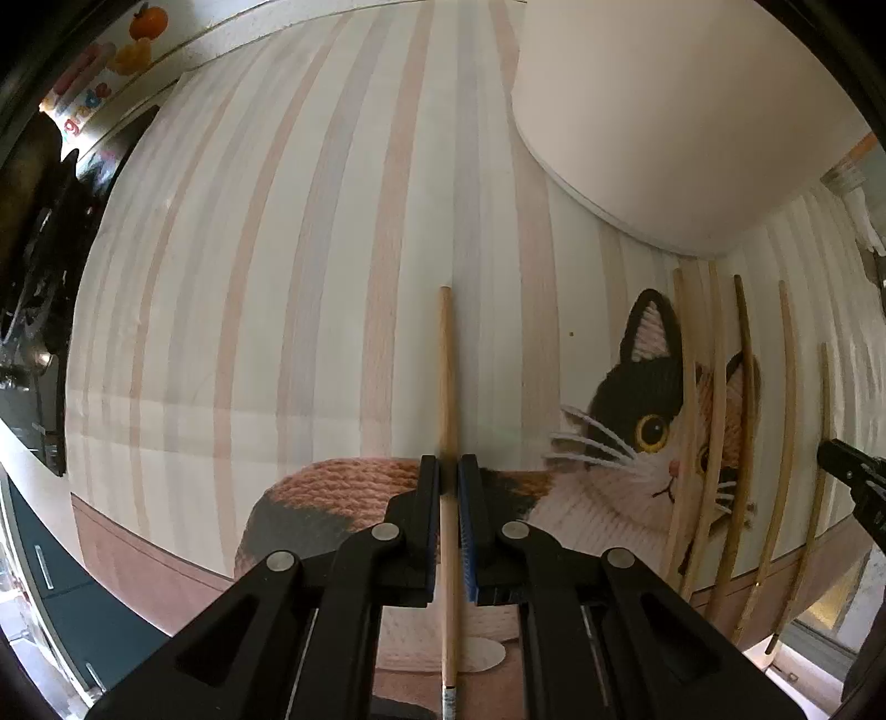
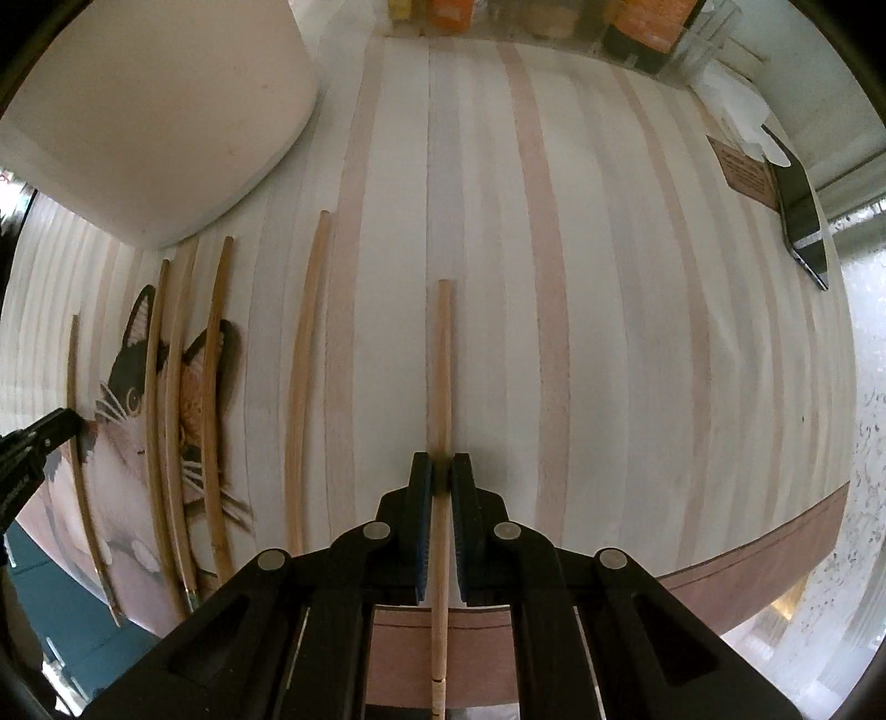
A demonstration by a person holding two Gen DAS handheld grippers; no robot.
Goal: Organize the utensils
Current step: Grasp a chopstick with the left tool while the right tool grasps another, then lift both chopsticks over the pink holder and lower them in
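Both grippers point down at a striped mat (image 1: 277,277) with a cat picture (image 1: 648,421). My left gripper (image 1: 448,471) is shut on a pale wooden chopstick (image 1: 447,376) that lies along the stripes. My right gripper (image 2: 441,471) is shut on another chopstick (image 2: 443,360), also lengthwise between its pads. Several loose chopsticks (image 1: 745,387) lie side by side over the cat, seen again on the left of the right wrist view (image 2: 302,360). Each gripper shows at the edge of the other's view: the right one (image 1: 847,476) and the left one (image 2: 39,437).
A white round container (image 1: 664,111) (image 2: 138,111) stands on the mat just beyond the loose chopsticks. A dark stove (image 1: 33,277) lies past the mat's left edge. A clear box of packets (image 2: 554,16) sits at the back, and a black-handled tool (image 2: 797,205) at the right.
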